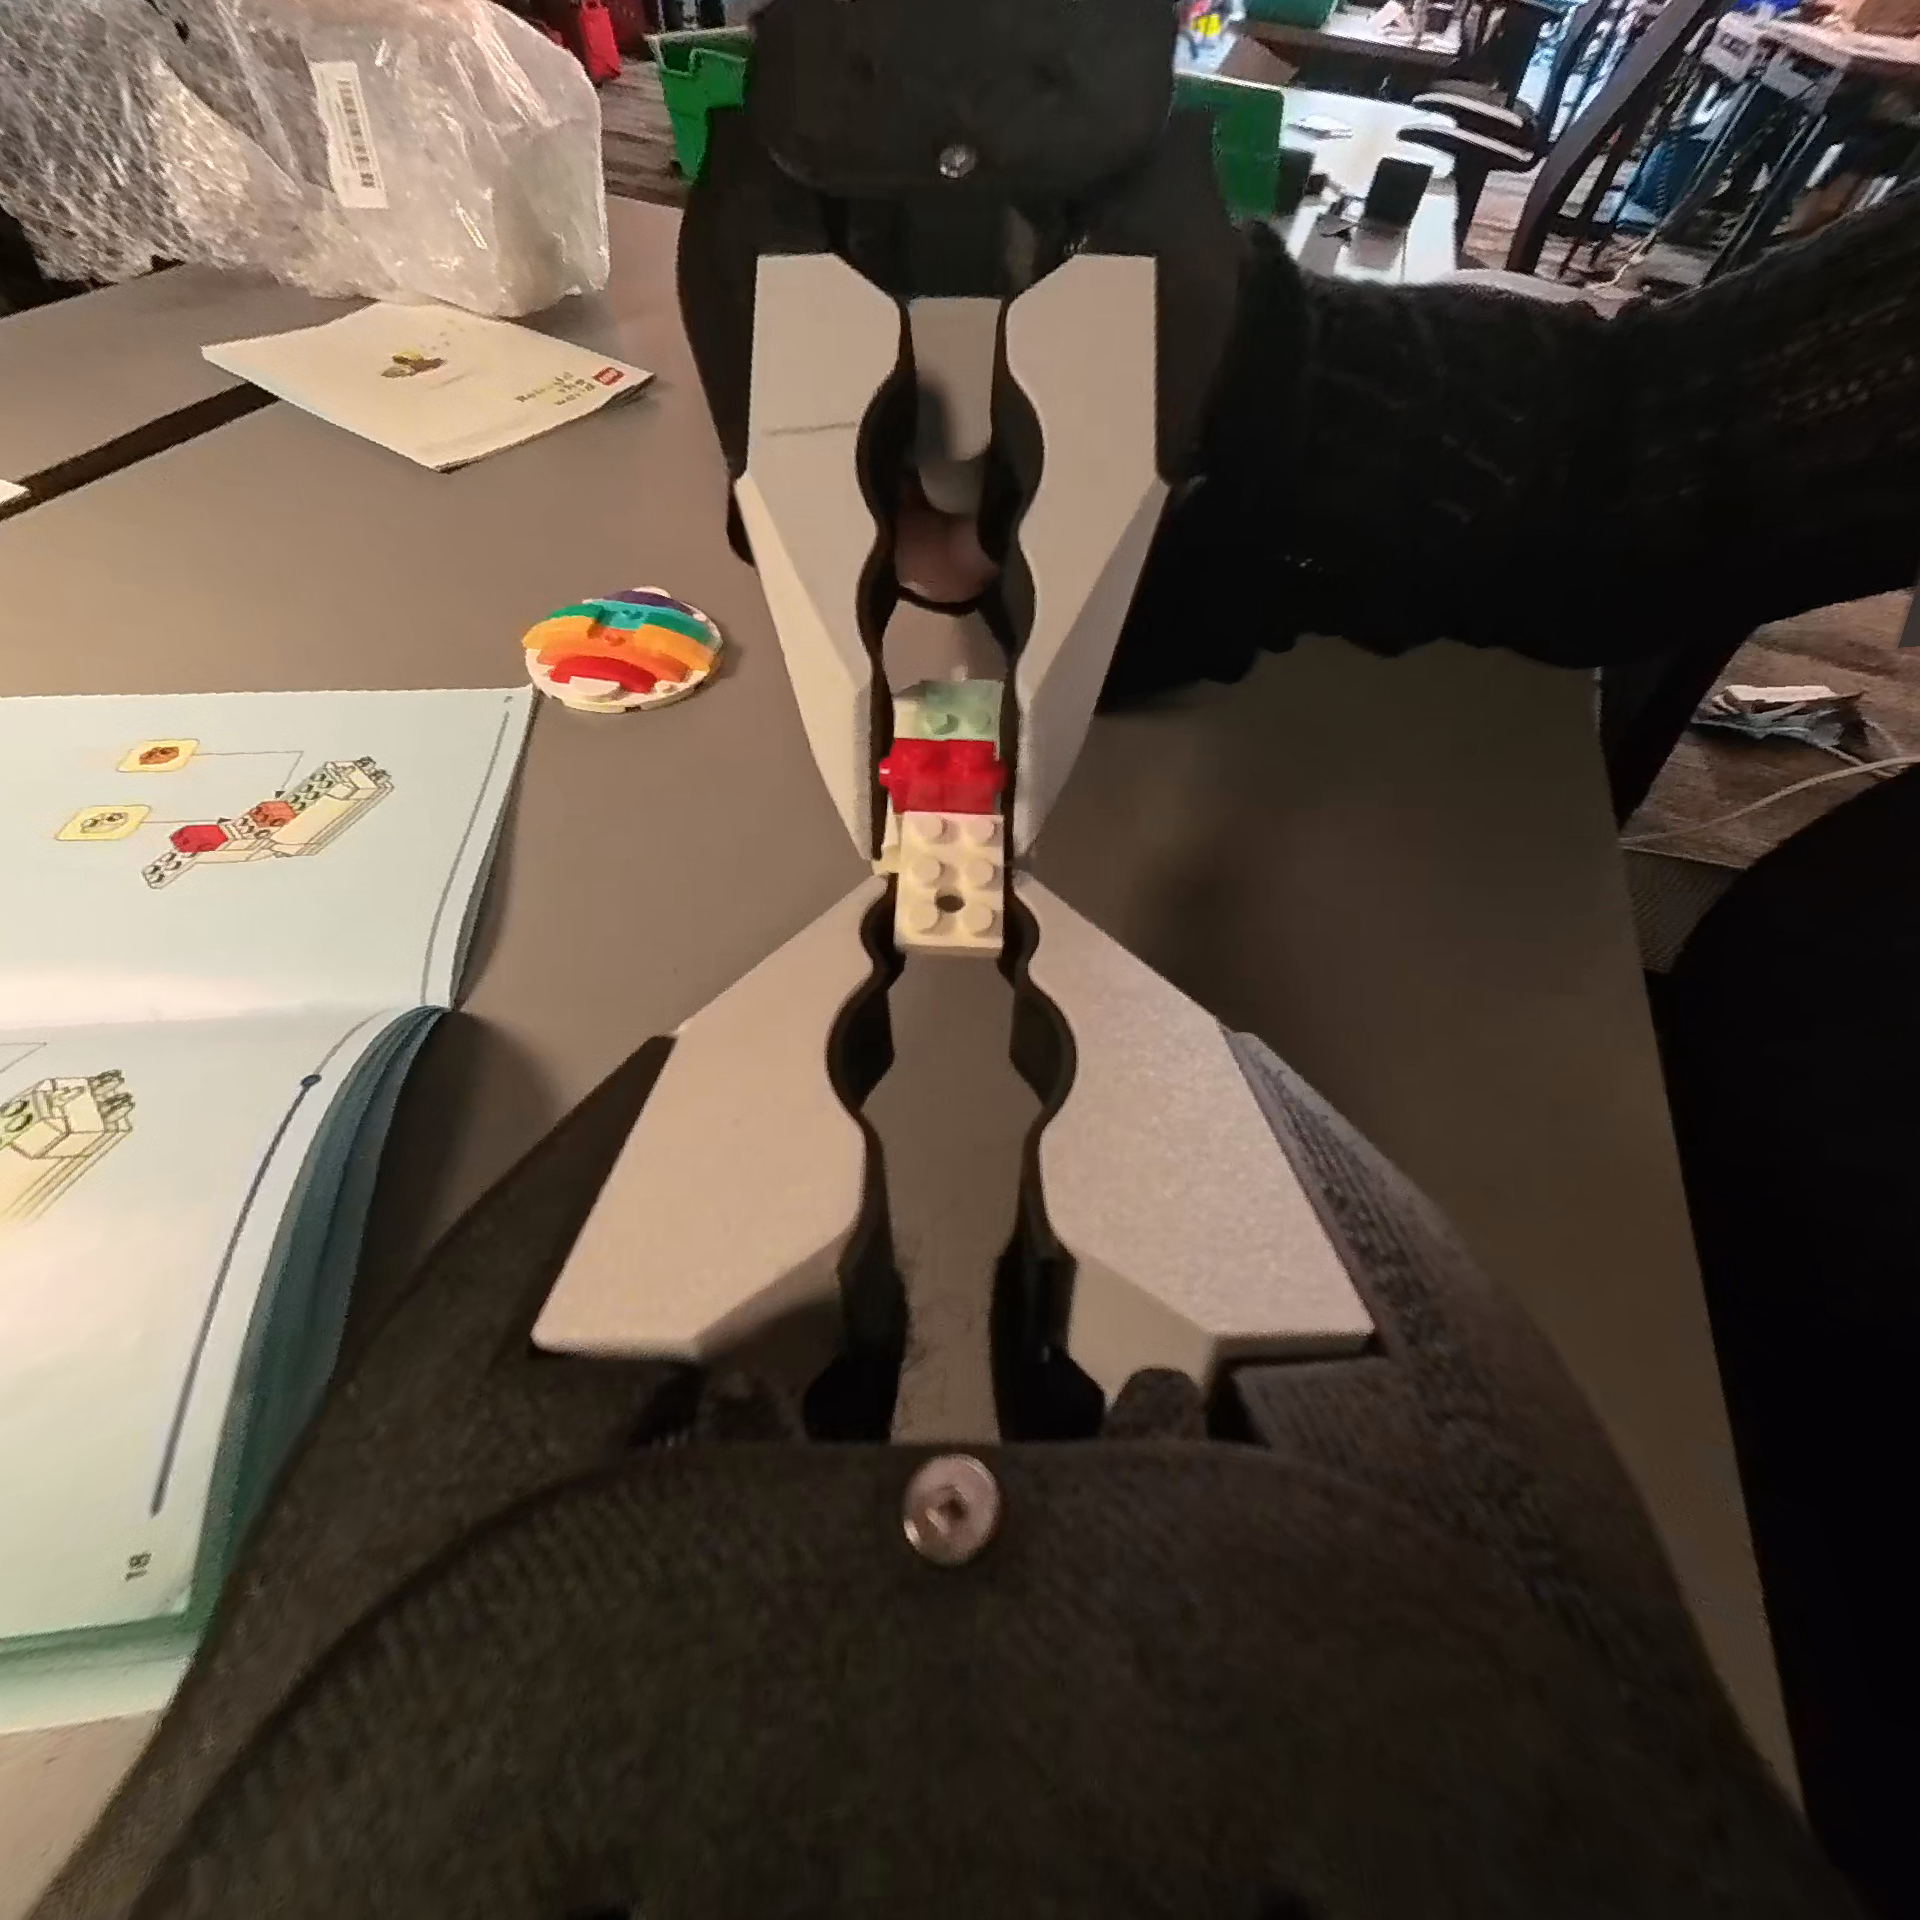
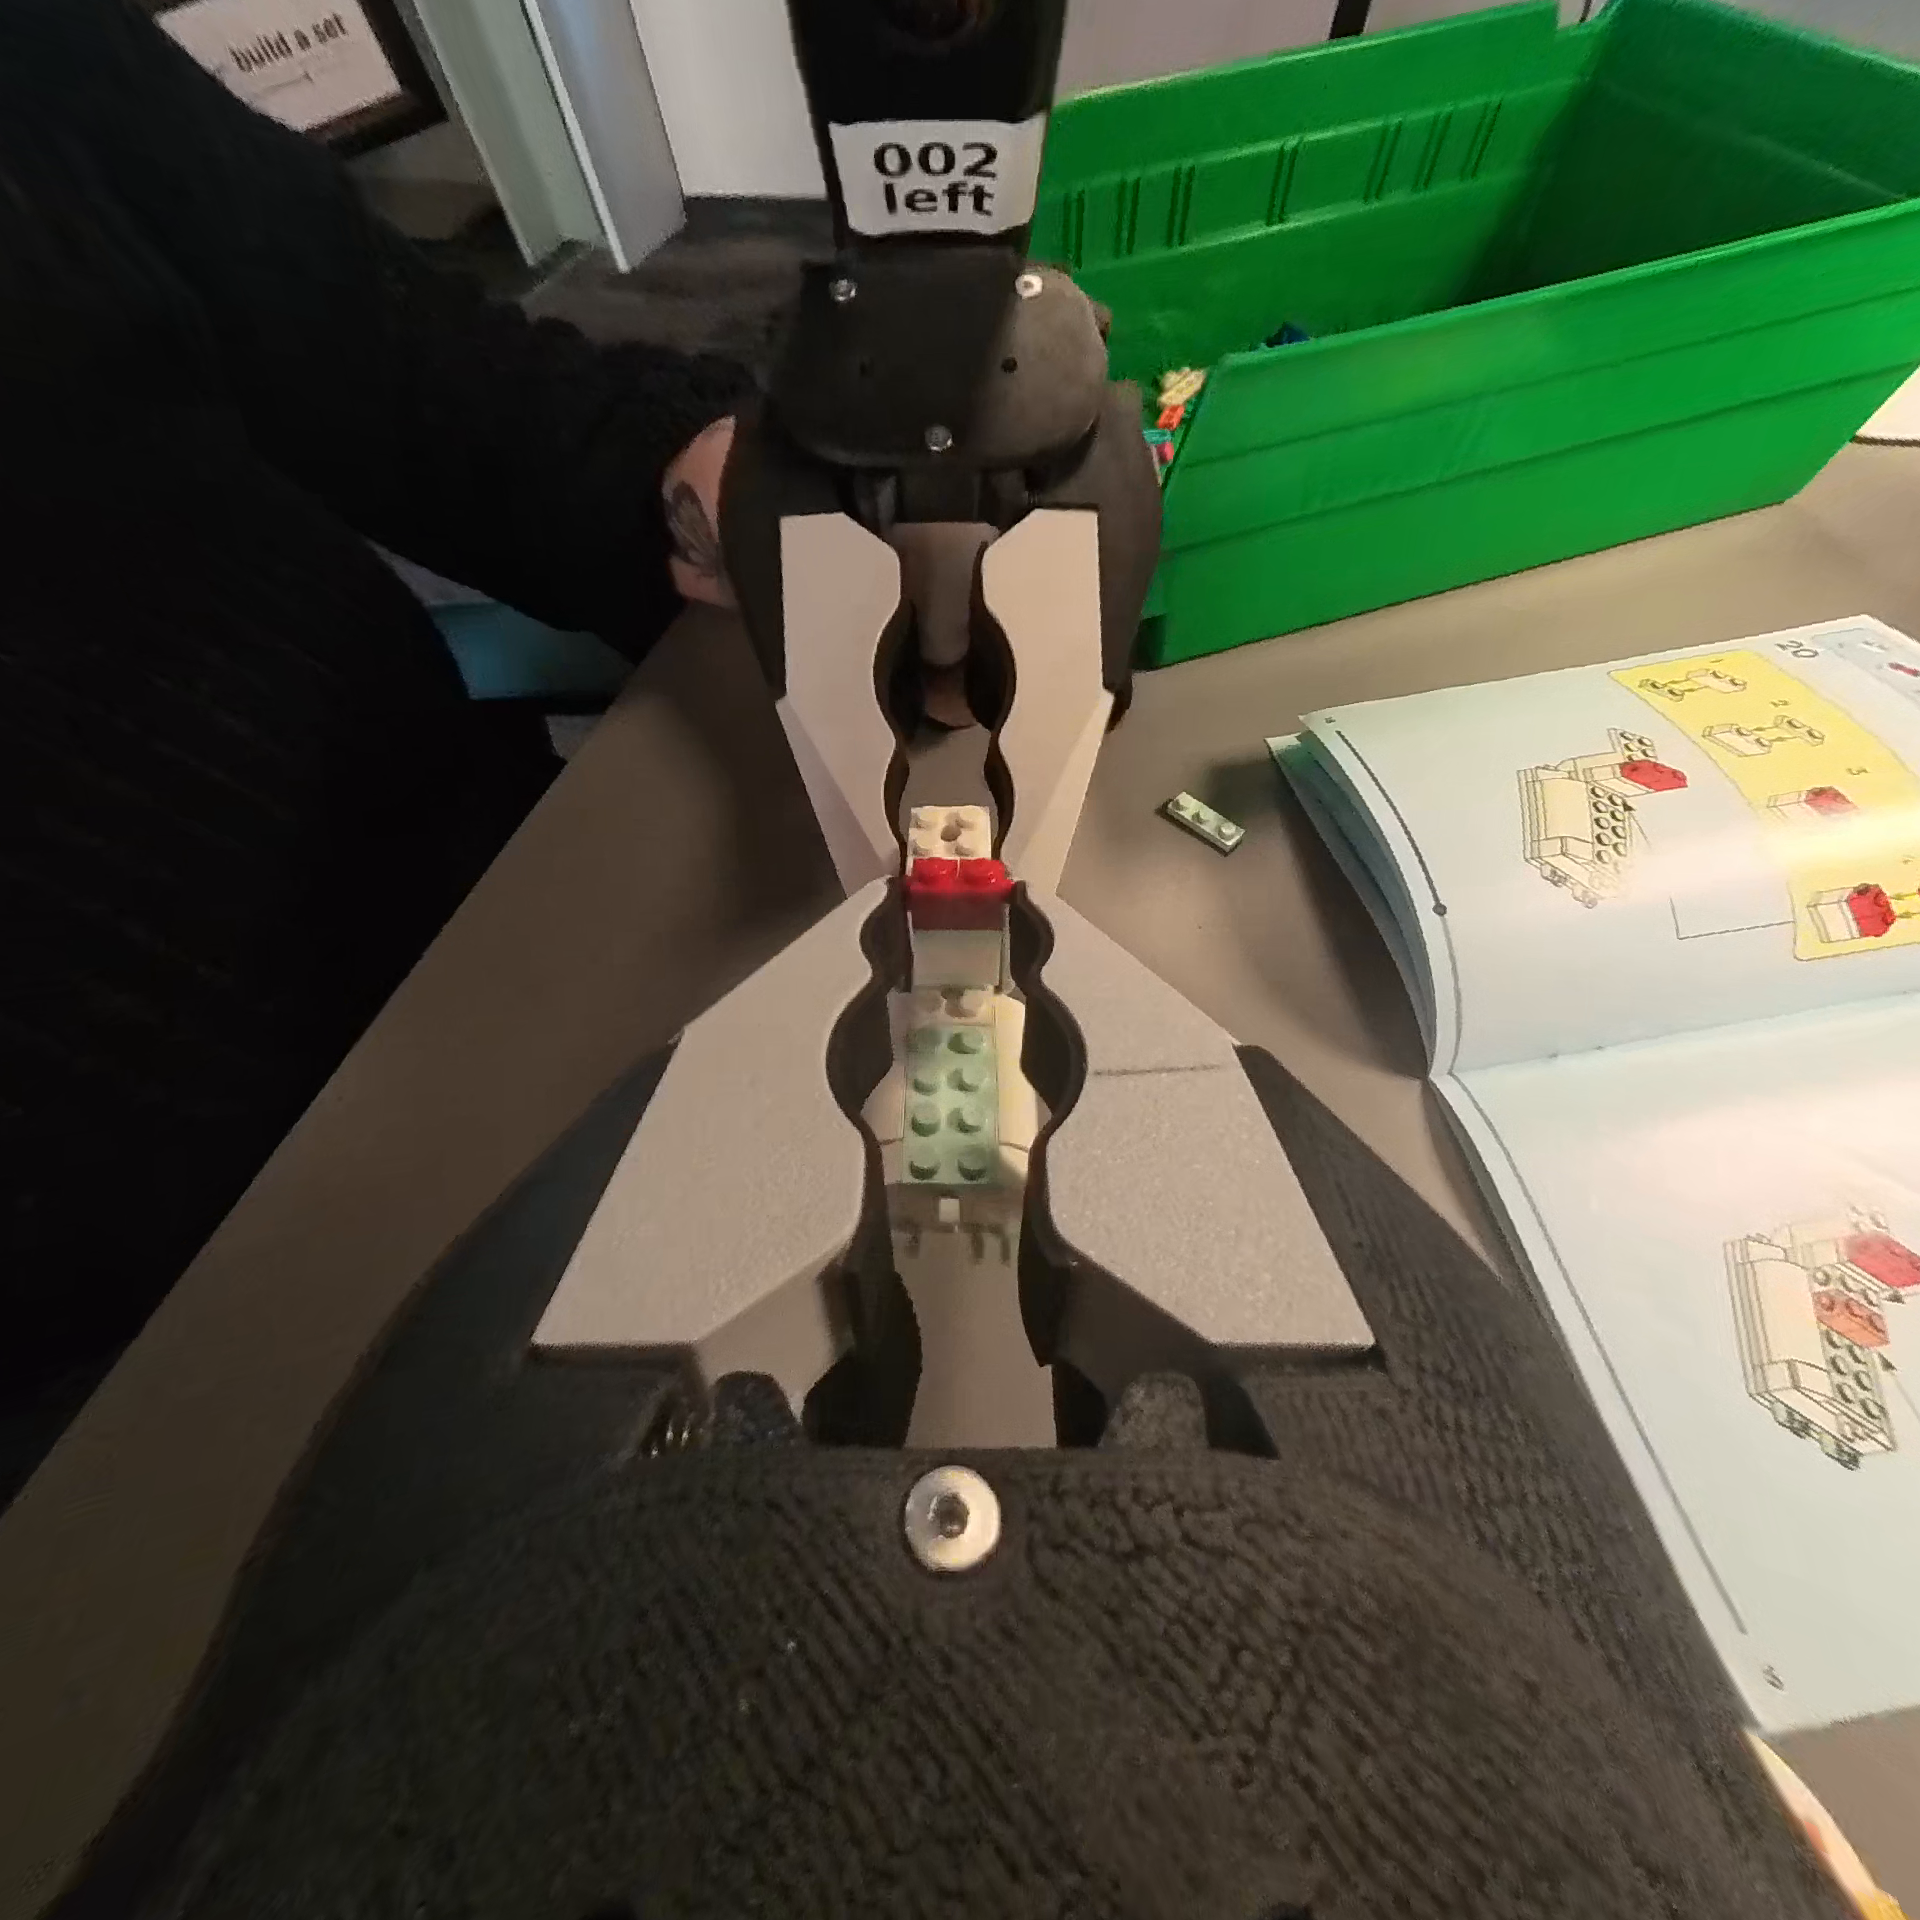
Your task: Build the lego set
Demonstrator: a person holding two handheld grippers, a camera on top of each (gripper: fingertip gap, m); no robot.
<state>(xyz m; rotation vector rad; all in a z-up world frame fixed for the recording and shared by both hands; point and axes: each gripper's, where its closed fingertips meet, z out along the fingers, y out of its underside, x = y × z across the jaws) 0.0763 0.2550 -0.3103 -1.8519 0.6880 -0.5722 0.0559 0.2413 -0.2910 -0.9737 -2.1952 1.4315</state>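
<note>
Grey table (image 1: 644, 914), white-red-green lego build (image 1: 948, 831).

Clear plastic bag (image 1: 312, 145) on grey table (image 1: 623, 831); dark chairs (image 1: 1538, 114).

red brick (image 1: 940, 771), green bin (image 2: 1538, 312)

Green bin (image 2: 1507, 343) and open booklet (image 2: 1621, 1091) beside bare table (image 2: 312, 1143)
</note>
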